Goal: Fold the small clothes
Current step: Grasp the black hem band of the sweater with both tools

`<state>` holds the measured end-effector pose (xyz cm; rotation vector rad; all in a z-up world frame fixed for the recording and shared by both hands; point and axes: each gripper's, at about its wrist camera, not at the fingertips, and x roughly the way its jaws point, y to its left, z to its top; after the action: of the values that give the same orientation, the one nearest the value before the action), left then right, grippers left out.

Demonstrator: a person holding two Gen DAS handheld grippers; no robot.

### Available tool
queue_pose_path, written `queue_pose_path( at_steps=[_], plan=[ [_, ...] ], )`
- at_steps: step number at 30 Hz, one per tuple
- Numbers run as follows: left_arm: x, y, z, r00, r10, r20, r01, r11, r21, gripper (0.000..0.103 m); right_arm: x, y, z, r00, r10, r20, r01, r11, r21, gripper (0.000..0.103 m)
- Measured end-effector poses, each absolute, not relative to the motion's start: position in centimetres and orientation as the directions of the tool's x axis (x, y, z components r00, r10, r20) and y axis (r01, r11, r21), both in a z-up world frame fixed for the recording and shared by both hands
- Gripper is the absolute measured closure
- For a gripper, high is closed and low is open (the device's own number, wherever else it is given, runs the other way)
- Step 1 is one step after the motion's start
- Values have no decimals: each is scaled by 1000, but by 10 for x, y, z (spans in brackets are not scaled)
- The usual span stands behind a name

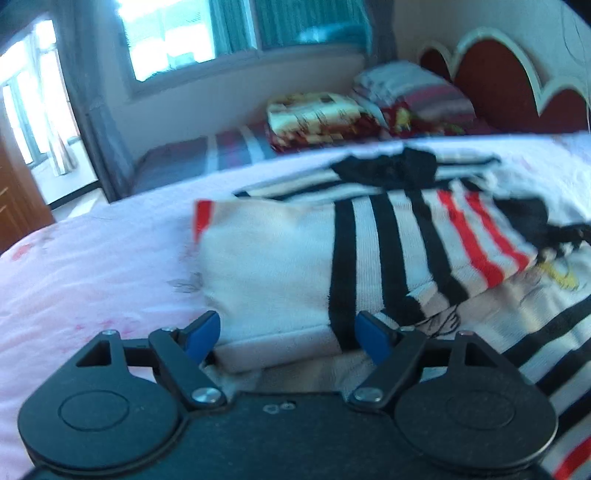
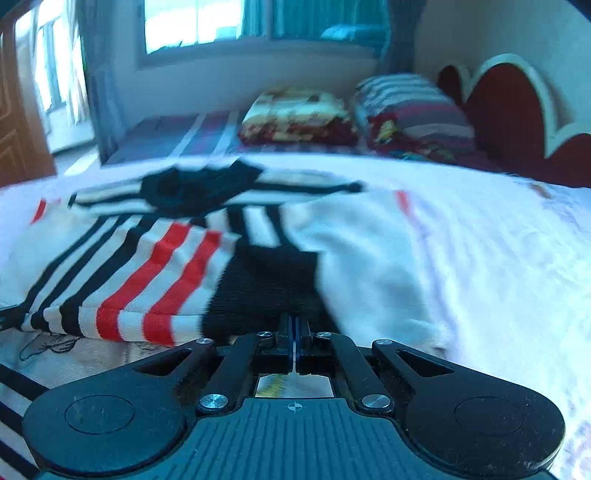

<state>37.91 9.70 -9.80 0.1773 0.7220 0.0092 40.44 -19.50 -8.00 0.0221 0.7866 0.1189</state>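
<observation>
A small white sweater (image 1: 280, 266) with black and red stripes lies on the pink bedspread (image 1: 81, 266), a sleeve folded across its body. My left gripper (image 1: 286, 338) is open, its blue fingertips (image 1: 201, 334) on either side of the sleeve's white cuff edge. In the right wrist view the same sweater (image 2: 155, 266) lies ahead. My right gripper (image 2: 294, 338) is shut on the garment's black part (image 2: 266, 288), its fingers pressed together at the near edge.
Folded blankets (image 1: 317, 118) and striped pillows (image 1: 413, 92) sit on a second bed behind. A red headboard (image 1: 491, 77) stands at the right. A window (image 1: 184, 33) and a wooden door (image 1: 14, 192) lie at the far left.
</observation>
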Motion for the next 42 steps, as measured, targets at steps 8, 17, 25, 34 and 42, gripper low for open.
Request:
queue_pose_path(
  at_steps=[8,17,25,34,42],
  plan=[
    [259,106,-87,707,108,-698,-53,994,100,17,307,-270,-58,712,227,-665,-150,974,172,33],
    [139,124,-84,649,11,-761,-131,987,-98,34,191,-349,-67,616,404,-677,-68,883,464,52],
    [123,154,-109,656,-238,-717,-231,840,-490,43,162,-372,-88,521,568,-637,-8,750,662,52],
    [144,148,-115,650,-346,-677,-164,806,-569,40,166,-357,-101,462,678,-572,10,641,768,52],
    [137,143,-114,643,-230,-730,-170,887,-429,84,176,-344,-109,441,668,-600,18,661,750,90]
  ],
)
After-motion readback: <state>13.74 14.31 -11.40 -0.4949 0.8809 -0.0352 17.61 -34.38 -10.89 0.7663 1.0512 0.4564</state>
